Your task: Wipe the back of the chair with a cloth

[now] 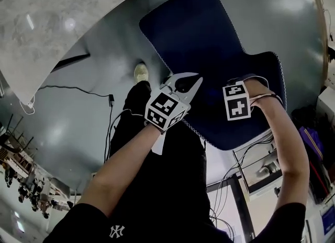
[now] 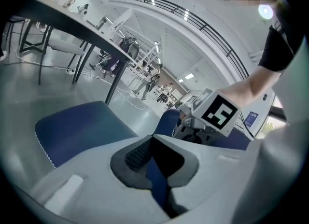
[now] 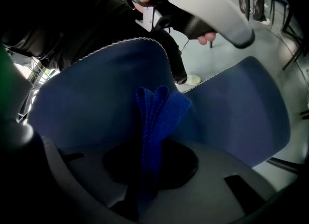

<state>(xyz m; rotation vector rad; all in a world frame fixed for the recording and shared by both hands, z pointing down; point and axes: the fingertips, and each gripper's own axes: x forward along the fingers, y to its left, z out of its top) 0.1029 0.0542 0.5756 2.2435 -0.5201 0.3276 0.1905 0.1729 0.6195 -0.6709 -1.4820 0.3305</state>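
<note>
2 arms [image 1: 131, 158] over chair [image 1: 199, 32]; right hand-held gripper [image 3: 153, 146] clamps cloth [image 3: 161, 109], left hand-held gripper [image 2: 154, 146] clenched.

The left forearm [image 1: 123, 161] and right forearm [image 1: 288, 142] are reaching forward and down. The left hand-held gripper [image 1: 198, 78] is pointing ahead, jaws drawn together; the right hand-held gripper [image 3: 154, 143] is clamping a folded cloth [image 3: 157, 107].

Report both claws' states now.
Left claw: closed, empty.
Right claw: closed on the blue cloth.
</note>
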